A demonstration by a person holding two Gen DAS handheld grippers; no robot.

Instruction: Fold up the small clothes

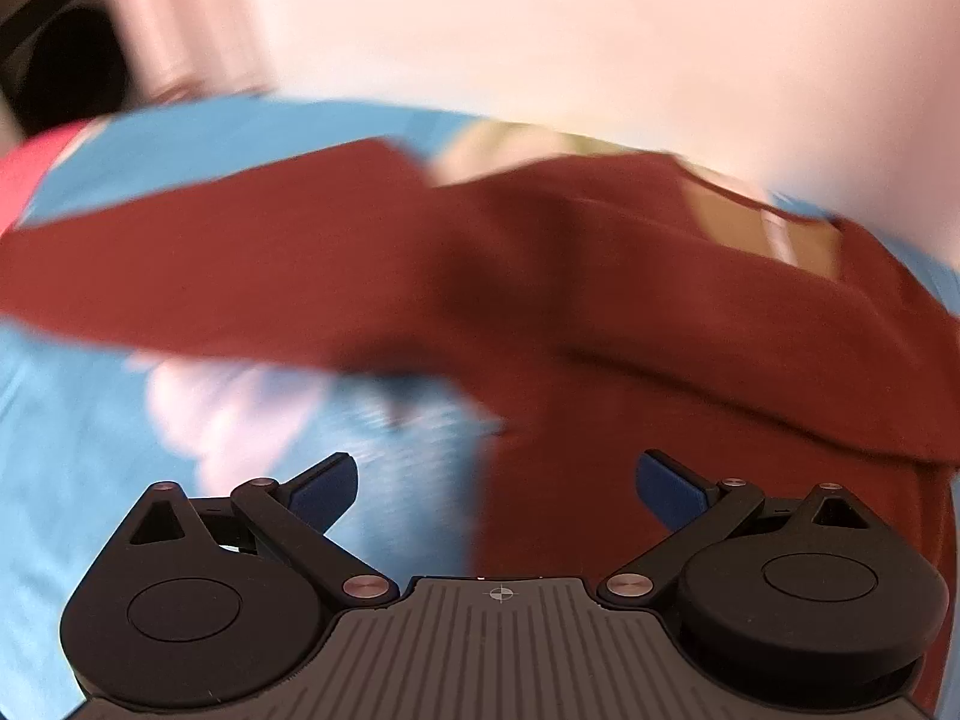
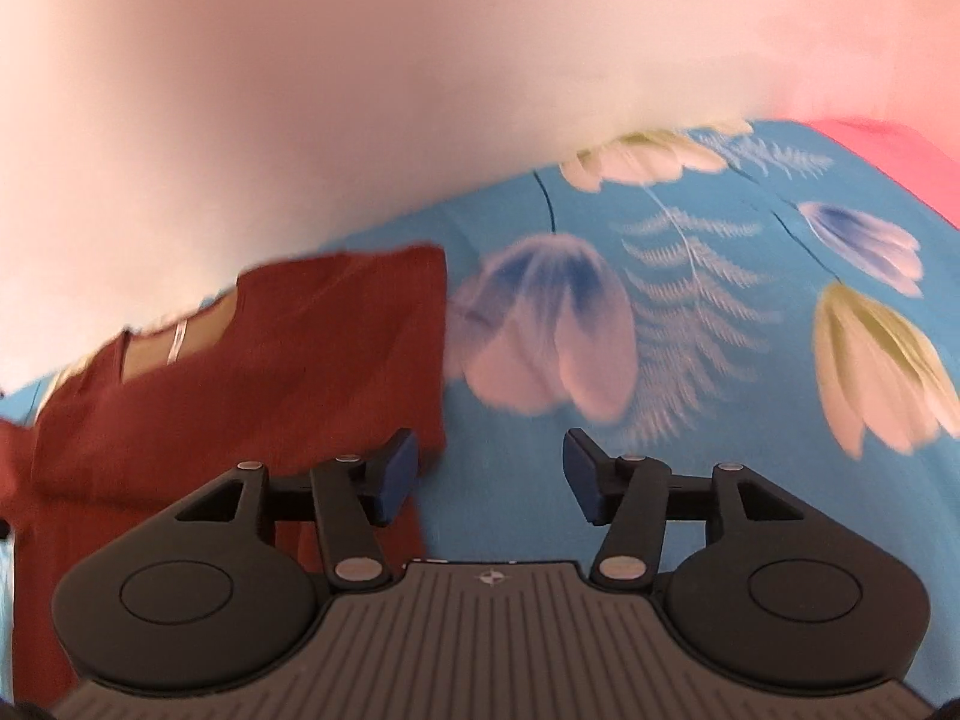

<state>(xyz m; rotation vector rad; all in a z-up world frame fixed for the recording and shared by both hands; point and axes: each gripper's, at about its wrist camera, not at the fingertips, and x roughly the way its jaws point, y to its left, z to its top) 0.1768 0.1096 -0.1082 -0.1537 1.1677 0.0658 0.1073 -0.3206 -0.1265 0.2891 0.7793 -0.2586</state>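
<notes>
My left gripper (image 1: pixel 497 489) hangs with jaws wide apart, holding nothing, over the red shirt (image 1: pixel 540 300), which lies spread on the blue floral bedsheet (image 1: pixel 78 450) near its far edge by the pale wall — I judge it's laid flat for folding. My right gripper (image 2: pixel 489 468) is also parted and empty, just beside the shirt's sleeve edge, likely lined up to pinch it. The left view shows the neckline and a sleeve reaching out; the right view shows the tulip print (image 2: pixel 546 330) and a pink cloth (image 2: pixel 900 150) at the far corner. Both are motion-blurred.
</notes>
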